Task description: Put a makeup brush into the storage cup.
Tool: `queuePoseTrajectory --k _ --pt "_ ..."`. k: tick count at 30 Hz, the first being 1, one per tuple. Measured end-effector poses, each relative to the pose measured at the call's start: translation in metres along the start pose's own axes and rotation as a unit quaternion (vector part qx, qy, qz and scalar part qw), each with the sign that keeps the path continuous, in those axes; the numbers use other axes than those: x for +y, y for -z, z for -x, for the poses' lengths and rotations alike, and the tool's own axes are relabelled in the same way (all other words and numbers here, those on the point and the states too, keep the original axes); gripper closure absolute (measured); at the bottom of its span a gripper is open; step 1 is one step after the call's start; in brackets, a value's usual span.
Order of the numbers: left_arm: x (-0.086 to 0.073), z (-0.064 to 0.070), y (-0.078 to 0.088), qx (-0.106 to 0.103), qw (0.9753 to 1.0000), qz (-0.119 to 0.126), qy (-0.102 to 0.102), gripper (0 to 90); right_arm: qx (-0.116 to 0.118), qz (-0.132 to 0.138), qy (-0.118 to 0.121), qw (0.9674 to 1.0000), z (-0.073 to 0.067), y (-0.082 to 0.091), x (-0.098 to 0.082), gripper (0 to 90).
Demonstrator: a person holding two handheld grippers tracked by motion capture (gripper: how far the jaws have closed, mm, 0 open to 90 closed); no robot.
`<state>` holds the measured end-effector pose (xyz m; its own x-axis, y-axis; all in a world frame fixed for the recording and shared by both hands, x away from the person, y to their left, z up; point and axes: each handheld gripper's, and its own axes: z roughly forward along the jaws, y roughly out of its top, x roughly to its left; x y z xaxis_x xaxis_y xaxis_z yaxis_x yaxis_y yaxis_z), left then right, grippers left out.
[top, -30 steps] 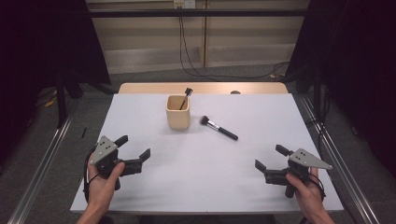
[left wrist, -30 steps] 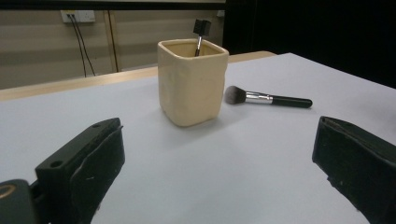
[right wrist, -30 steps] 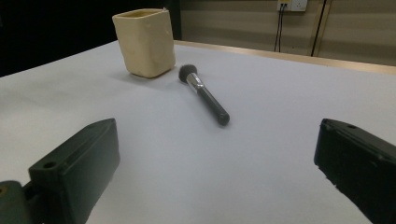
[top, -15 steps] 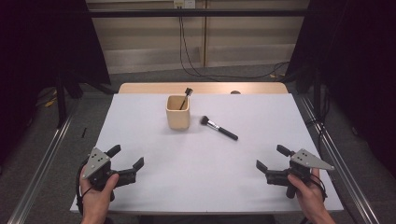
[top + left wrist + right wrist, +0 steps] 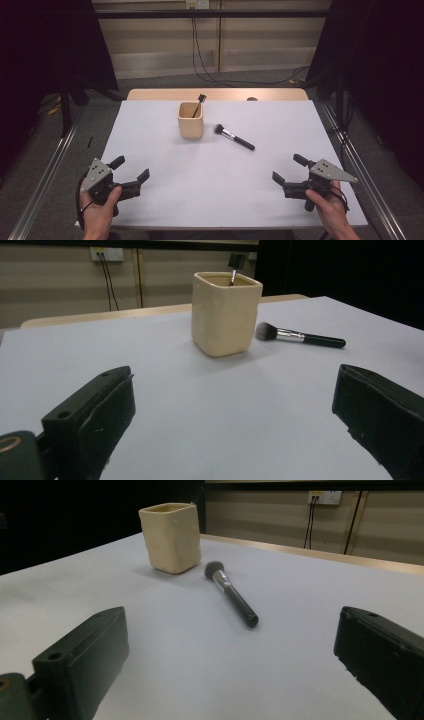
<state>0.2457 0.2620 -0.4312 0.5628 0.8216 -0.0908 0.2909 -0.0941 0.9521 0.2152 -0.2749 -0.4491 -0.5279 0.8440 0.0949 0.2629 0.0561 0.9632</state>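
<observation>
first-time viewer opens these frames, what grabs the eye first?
The cream square cup standing far-centre on the white table, a small brush leaning out of it. Just to its right a black-handled makeup brush lies flat, apart from the cup. Near the front edge, the left gripper and right gripper sit with jaws wide open, holding nothing.

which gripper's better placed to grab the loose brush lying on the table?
Right, probably. The loose brush lies right of the cup, its handle end pointing toward the right gripper, which is open with a clear path. The left gripper, also open, sits farther off, on the cup's side.
</observation>
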Motion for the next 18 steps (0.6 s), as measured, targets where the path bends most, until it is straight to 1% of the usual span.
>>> queuePoseTrajectory --k 1,3,4,6,8,9,10,12,15,16,18 --pt "0.000 0.000 0.000 0.000 1.0000 -0.002 0.000 3.6 0.000 -0.001 0.000 1.0000 0.000 -0.001 0.000 1.5" --pt "-0.001 0.001 0.002 -0.004 0.9999 0.000 0.010 3.8 0.003 -0.005 -0.001 1.0000 0.000 -0.003 0.001 1.6" --pt "-0.001 0.003 0.003 -0.006 0.9999 -0.001 0.010 3.7 0.005 -0.006 -0.001 1.0000 0.000 -0.004 0.001 1.5" --pt "-0.001 0.006 0.005 0.002 1.0000 0.000 0.001 3.8 0.011 -0.012 -0.001 0.9999 0.001 -0.006 0.003 0.9" --pt "-0.001 0.007 0.007 -0.002 1.0000 0.000 0.005 3.7 0.015 -0.014 0.000 0.9998 0.002 -0.007 0.005 0.8" --pt "-0.001 0.008 0.007 0.001 1.0000 -0.001 0.002 3.7 0.015 -0.014 -0.001 0.9998 0.003 -0.009 0.006 0.6" --pt "-0.001 0.008 0.008 0.002 1.0000 -0.002 -0.002 3.8 0.016 -0.016 -0.003 0.9997 0.004 -0.010 0.007 0.8" --pt "-0.001 0.008 0.008 0.001 1.0000 -0.003 -0.004 3.7 0.016 -0.021 -0.007 0.9996 0.007 -0.014 0.010 1.2" --pt "-0.001 0.009 0.008 0.005 1.0000 -0.002 -0.004 3.7 0.027 -0.029 -0.022 0.9990 0.012 -0.021 0.013 1.5" --pt "-0.001 0.010 0.008 0.004 1.0000 -0.002 -0.001 3.8 0.026 -0.031 -0.022 0.9989 0.013 -0.023 0.014 1.6" --pt "-0.002 0.010 0.007 0.005 1.0000 -0.005 -0.007 3.7 0.023 -0.033 -0.021 0.9990 0.015 -0.029 0.016 1.7"
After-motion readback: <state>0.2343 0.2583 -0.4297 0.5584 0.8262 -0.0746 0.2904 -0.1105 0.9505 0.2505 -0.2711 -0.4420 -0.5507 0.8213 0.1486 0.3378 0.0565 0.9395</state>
